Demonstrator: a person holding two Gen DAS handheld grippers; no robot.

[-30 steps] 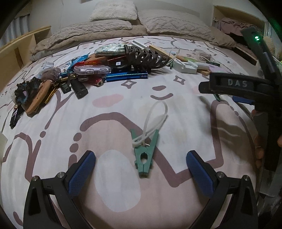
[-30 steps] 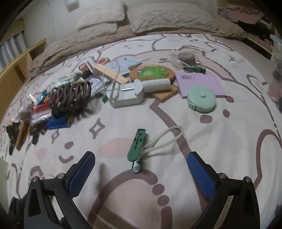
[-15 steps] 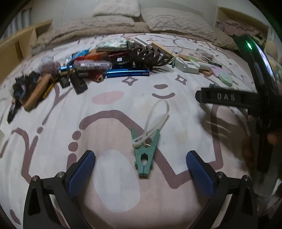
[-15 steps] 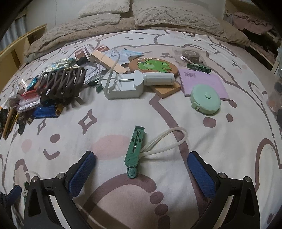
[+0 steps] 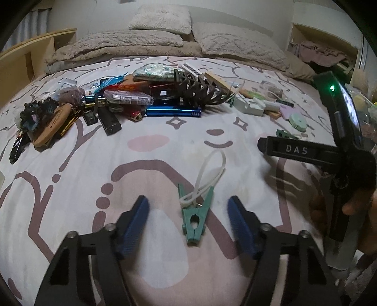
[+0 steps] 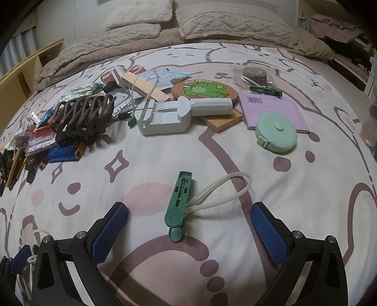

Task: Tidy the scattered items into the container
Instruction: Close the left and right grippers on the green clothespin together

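Note:
A light green clothes peg [image 5: 193, 217] with a white loop lies on the patterned bedsheet between the blue pads of my left gripper [image 5: 188, 222], which is open but narrowed around it, not touching. A dark green peg [image 6: 179, 203] with a white loop lies between the wide-open jaws of my right gripper [image 6: 188, 226]. The right gripper's body [image 5: 329, 153] shows at the right of the left wrist view. No container shows in either view.
Scattered items lie across the bed: a brown claw clip [image 6: 82, 117], a blue bar [image 5: 173, 111], a grey tool [image 6: 165, 117], a mint tape measure [image 6: 276, 133], a purple pad [image 6: 271, 108], a frog coaster [image 6: 203, 88]. Pillows [image 5: 162, 16] lie at the head, shelves at left [image 5: 26, 58].
My left gripper's jaws have closed in around the light green peg. My right gripper has moved closer to the dark green peg, still wide open.

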